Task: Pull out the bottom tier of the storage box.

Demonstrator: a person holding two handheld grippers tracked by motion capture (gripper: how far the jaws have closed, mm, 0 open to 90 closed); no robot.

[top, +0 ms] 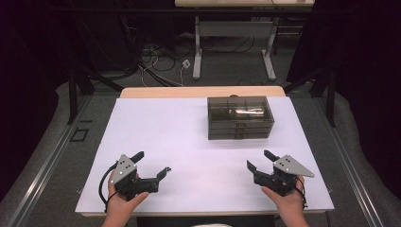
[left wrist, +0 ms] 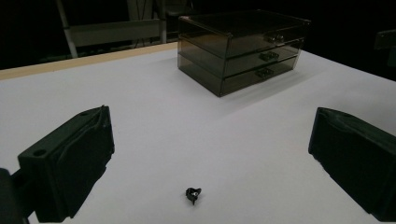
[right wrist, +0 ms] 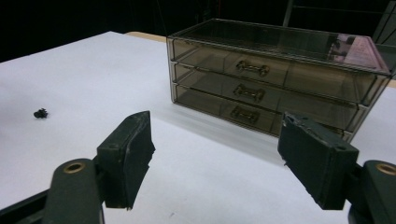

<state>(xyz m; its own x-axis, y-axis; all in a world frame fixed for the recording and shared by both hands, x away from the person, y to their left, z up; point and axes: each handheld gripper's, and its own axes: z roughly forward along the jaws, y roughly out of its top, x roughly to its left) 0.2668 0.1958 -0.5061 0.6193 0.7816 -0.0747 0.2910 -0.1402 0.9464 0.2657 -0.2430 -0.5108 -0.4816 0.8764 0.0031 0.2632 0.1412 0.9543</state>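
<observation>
A smoked see-through drawer box (top: 240, 118) with three drawers stands on the white table top (top: 189, 137), right of centre toward the back. Its handled fronts face me in the left gripper view (left wrist: 243, 49) and the right gripper view (right wrist: 275, 77). My left gripper (top: 152, 162) is held low over the near left of the table, jaws wide apart and empty (left wrist: 210, 154). A tiny black part (left wrist: 192, 194) lies on the table just ahead of it, also seen far left in the right gripper view (right wrist: 40, 113). My right gripper (top: 258, 159) hovers at the near right, open and empty (right wrist: 219, 158), pointing toward the box.
A wooden strip (top: 203, 91) edges the table's far side. Behind it stand a white-legged desk (top: 234, 42) and loose cables (top: 161, 64) on the floor. Dark frame legs (top: 73, 94) flank the table on both sides.
</observation>
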